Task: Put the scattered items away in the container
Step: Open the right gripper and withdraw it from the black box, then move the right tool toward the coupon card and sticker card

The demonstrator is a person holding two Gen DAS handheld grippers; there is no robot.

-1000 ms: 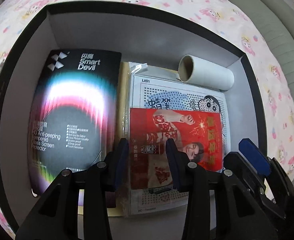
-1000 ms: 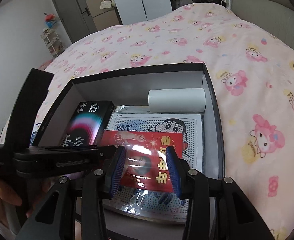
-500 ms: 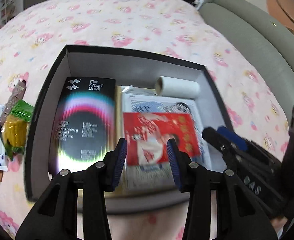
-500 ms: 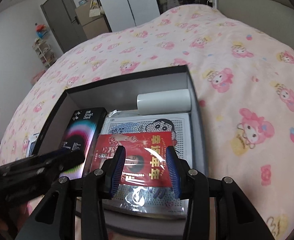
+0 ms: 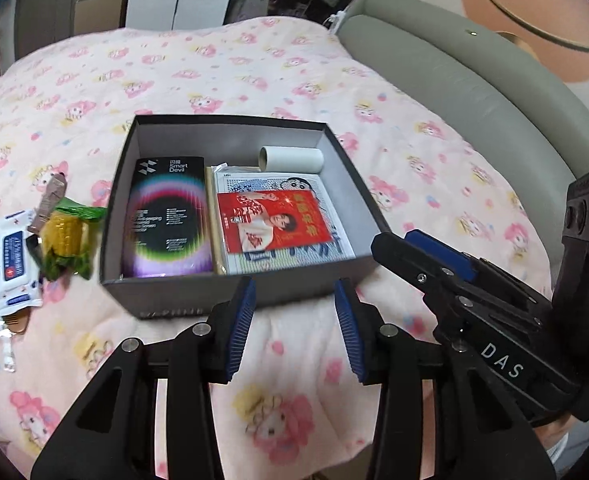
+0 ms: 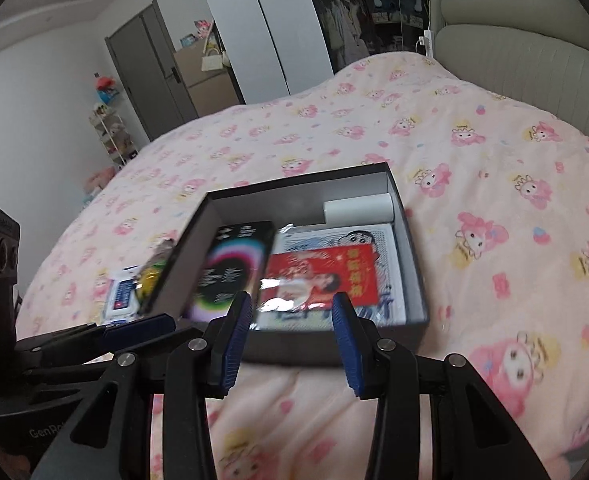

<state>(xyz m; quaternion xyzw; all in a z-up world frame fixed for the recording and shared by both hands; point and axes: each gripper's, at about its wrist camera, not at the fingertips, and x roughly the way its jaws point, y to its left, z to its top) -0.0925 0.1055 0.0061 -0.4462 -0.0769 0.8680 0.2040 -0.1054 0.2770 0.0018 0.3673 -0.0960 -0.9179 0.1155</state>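
Left gripper (image 5: pixel 294 320) hung nearest the lens, above the quilt just short of the box's near wall; jaws partly apart, nothing between the blue pads. Right gripper (image 6: pixel 290 334) likewise part-open and empty, also short of the near wall.

Box (image 5: pixel 230 294), dark with a grey inside, sat on the pink printed quilt (image 5: pixel 278 420) toward the middle of the bed. Inside: black screen-protector pack (image 5: pixel 166 216) along the left wall; red printed packet (image 5: pixel 272 220) lying on a white dotted sheet (image 5: pixel 334 246) against the right wall; white roll (image 5: pixel 290 159) at the far right corner.

Judged partly done. Four things were in. Still out, on the quilt beside the box's left wall: yellow corn in a green wrapper (image 5: pixel 68 236), a white-and-blue wipes pack (image 5: pixel 12 268), a slim brown packet (image 5: pixel 50 200), and something yellowish at the frame edge, too cropped to name.

Left view showed the whole leftover cluster and the right tool's side. Right view was blurred, catching only the wipes and a yellow patch past the box's left wall, but it took in the far room: door, wardrobe, shelf.
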